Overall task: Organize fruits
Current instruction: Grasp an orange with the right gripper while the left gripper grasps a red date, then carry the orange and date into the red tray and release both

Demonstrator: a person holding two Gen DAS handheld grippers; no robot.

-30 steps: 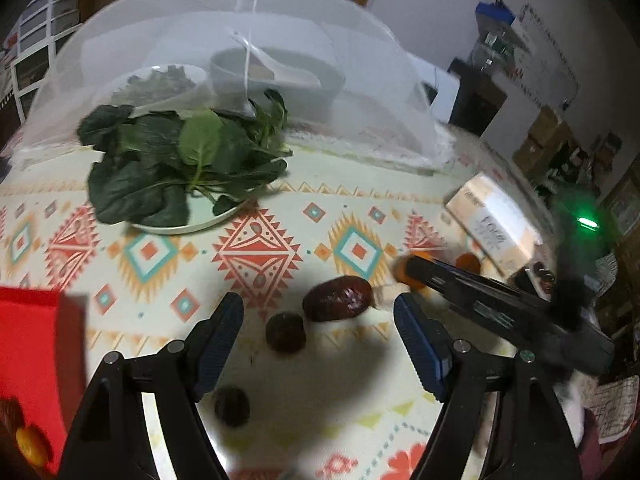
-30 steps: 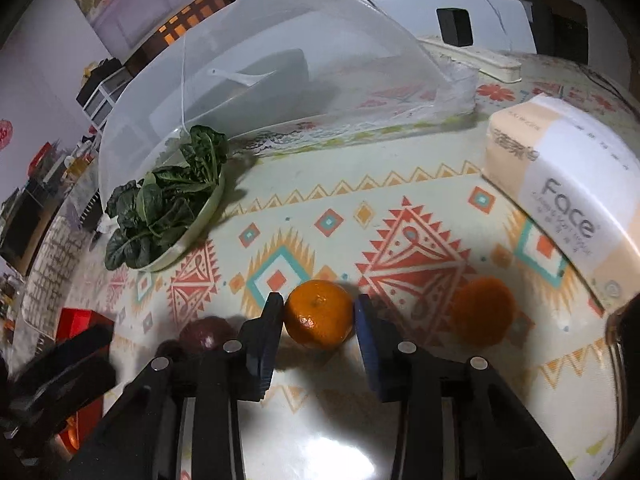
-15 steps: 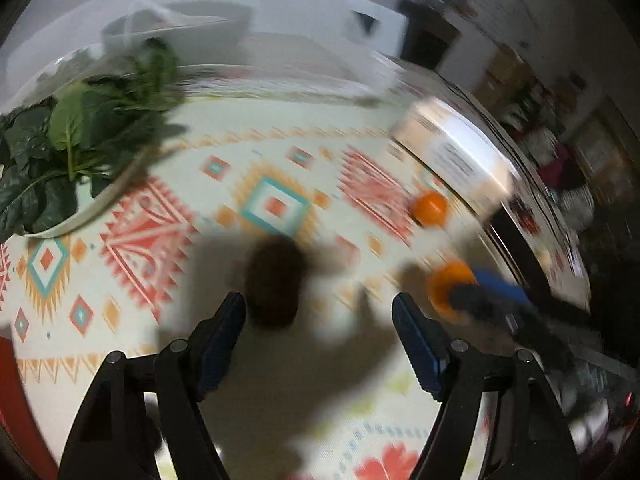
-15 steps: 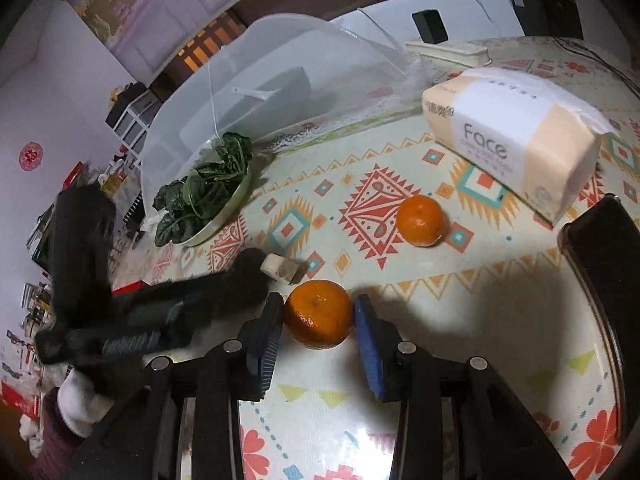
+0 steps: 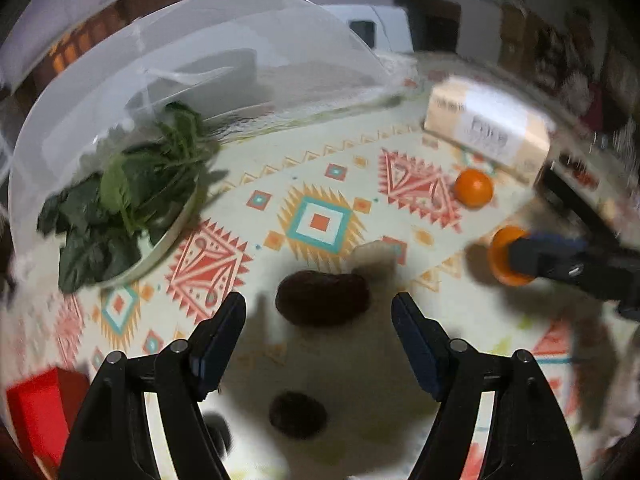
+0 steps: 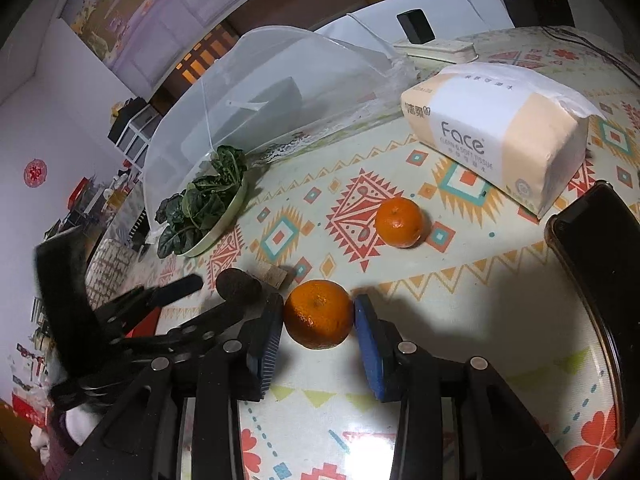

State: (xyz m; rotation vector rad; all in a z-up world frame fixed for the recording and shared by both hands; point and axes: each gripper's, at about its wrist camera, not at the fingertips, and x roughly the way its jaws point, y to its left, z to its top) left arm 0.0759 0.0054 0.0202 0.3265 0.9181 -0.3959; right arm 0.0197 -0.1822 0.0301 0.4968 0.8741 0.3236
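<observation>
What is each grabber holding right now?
The right gripper holds a mandarin orange, its jaws pressed on the fruit's two sides. The left gripper is open, holding nothing.

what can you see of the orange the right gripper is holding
The held orange is a small round mandarin with bright, dimpled, glossy peel and a stem dimple facing up. It sits clamped in the right gripper, whose blue padded jaws press its left and right sides. It looks whole and unpeeled. Whether it rests on the patterned tablecloth or is lifted just clear cannot be told. A second orange lies apart, farther back. In the left wrist view it shows partly hidden behind one jaw.
</observation>
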